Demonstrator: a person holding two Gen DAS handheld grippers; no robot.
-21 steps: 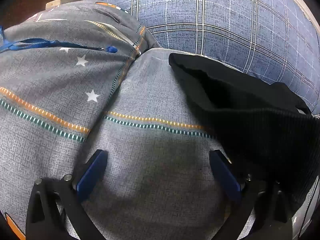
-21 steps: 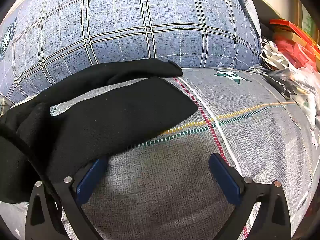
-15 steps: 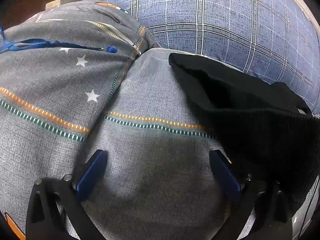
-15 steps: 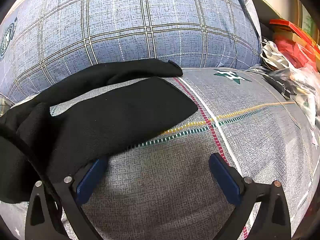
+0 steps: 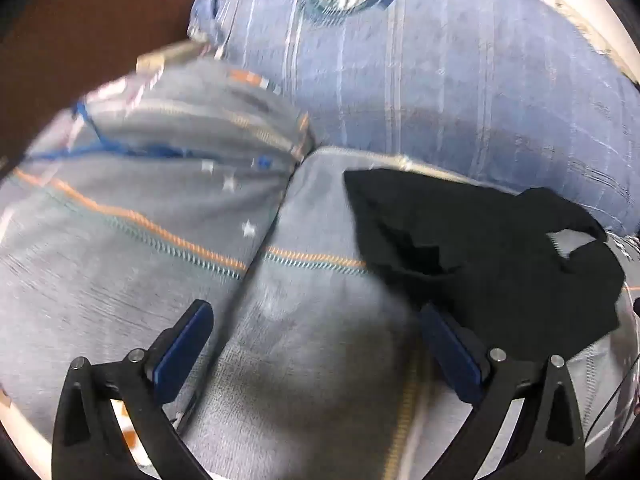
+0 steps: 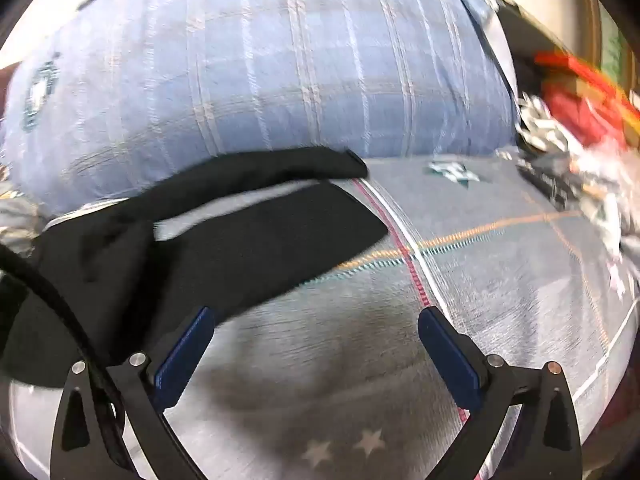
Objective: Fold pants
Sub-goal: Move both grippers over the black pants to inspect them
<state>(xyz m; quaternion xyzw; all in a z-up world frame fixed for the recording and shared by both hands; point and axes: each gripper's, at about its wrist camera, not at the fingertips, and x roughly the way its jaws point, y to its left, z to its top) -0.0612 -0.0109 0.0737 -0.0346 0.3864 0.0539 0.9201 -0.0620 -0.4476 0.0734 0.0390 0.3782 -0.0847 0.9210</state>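
Both views are smeared with motion blur, so fine detail is hard to read.

In the left wrist view, the left gripper point(image 5: 316, 340) has its jaws spread wide, with nothing between the blue pads but the grey bedspread point(image 5: 132, 248) below. The black pants point(image 5: 480, 264) lie rumpled on the bed from about 1 to 3 o'clock of the gripper, their near edge just beside the right-hand pad point(image 5: 450, 354); whether cloth and pad touch cannot be told. A blue checked pillow point(image 5: 440, 80) fills the far side at 12 o'clock, and the top edge of the pants lies close against its base. A blue cord point(image 5: 116, 148) trails over the bedspread at 10 o'clock.

In the right wrist view, the right gripper point(image 6: 314, 340) also has its jaws spread wide, holding nothing. The pants point(image 6: 240, 248) stretch from 9 to 12 o'clock, with two legs reaching toward a red and white stripe on the bedspread point(image 6: 500, 280). The upper leg runs along the foot of the pillow point(image 6: 280, 72). The left-hand pad point(image 6: 184, 354) sits just at the pants' near edge. A pile of red and white clutter point(image 6: 580, 120) lies at 2 o'clock, beyond the bed.
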